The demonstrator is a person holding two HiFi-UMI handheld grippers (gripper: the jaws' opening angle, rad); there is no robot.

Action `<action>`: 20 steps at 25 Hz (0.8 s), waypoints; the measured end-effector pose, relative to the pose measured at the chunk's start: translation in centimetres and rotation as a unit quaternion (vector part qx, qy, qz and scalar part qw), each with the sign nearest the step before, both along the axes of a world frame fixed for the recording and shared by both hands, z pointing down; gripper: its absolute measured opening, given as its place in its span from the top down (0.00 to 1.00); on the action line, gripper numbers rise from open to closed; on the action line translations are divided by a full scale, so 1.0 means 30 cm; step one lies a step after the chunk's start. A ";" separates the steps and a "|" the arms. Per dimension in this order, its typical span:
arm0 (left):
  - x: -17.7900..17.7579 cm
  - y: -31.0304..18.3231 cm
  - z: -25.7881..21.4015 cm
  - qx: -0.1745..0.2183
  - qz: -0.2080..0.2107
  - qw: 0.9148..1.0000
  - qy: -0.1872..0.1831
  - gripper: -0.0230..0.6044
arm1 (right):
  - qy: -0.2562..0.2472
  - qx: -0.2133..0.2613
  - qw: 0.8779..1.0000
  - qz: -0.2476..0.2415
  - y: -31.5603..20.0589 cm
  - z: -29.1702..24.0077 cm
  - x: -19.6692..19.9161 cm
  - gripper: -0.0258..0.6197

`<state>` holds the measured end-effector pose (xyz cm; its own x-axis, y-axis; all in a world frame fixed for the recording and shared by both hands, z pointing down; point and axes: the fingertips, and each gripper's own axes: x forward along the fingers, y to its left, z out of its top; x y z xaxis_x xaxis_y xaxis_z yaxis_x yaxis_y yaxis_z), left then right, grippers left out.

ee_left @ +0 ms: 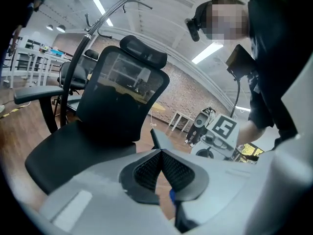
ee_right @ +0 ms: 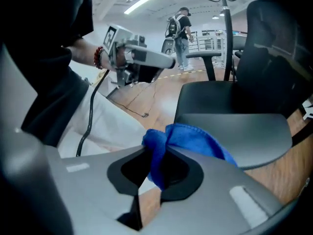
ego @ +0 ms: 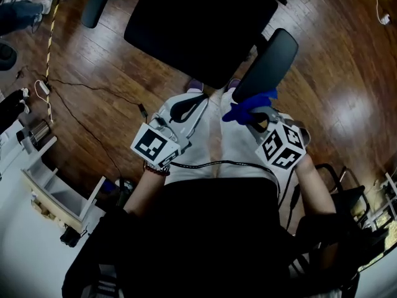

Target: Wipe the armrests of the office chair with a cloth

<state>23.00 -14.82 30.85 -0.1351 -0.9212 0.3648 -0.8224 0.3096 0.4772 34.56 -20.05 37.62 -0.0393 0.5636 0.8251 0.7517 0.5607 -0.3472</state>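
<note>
The right gripper (ee_right: 157,173) had its jaws clamped on a bunched blue cloth (ee_right: 193,137). The cloth spilled out ahead of the jaws and lay against the near end of the grey armrest (ee_right: 239,131) directly in front of them. Beyond that pad, further out from the right gripper, stood the dark seat (ego: 198,23) of the office chair (ee_left: 117,102), and its mesh back rose to that gripper's right. The left gripper (ee_left: 160,163) had its jaws brought together with nothing between them. It hung over the person's pale lap (ego: 217,135), well apart from the cloth and level with the right gripper. The chair's seat lay ahead of its closed jaws, and the other armrest (ee_left: 36,93) was far off to its left. The wooden floor (ego: 335,79) showed beneath both.
</note>
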 end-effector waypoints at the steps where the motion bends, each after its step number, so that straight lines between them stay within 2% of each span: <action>1: 0.000 -0.001 -0.004 0.000 0.001 1.000 -0.002 0.96 | -0.001 -0.013 1.000 0.022 -0.032 -0.016 -0.020 0.88; 3: -0.004 0.001 -0.010 0.000 0.000 1.000 -0.004 0.96 | -0.004 -0.041 0.996 0.082 -0.110 -0.060 -0.090 0.88; 6: -0.004 0.001 -0.015 -0.005 -0.008 1.000 -0.008 0.96 | -0.035 -0.029 0.988 0.149 -0.288 -0.075 -0.210 0.88; 9: 0.007 -0.016 -0.032 0.000 -0.017 1.000 -0.012 0.96 | -0.071 0.011 0.974 0.215 -0.527 -0.056 -0.343 0.88; 13: 0.033 0.004 -0.043 0.010 -0.042 0.999 -0.012 0.96 | -0.133 0.109 0.945 0.280 -0.761 -0.012 -0.506 0.88; 15: 0.060 0.038 -0.015 0.012 -0.049 0.999 -0.009 0.96 | -0.157 0.133 0.934 0.292 -0.762 -0.005 -0.519 0.88; 17: 0.105 0.072 0.018 0.020 -0.054 0.998 0.002 0.96 | -0.176 0.136 0.930 0.292 -0.707 -0.023 -0.471 0.89; 20: 0.154 0.134 0.038 0.031 -0.039 0.999 0.010 0.96 | -0.187 0.087 0.934 0.292 -0.519 -0.045 -0.378 0.89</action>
<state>27.64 -10.79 31.99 -0.2003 -0.9291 0.3109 -0.7872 0.3416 0.5135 23.21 -35.63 36.25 -0.6017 0.2140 0.7696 0.3499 0.9367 0.0132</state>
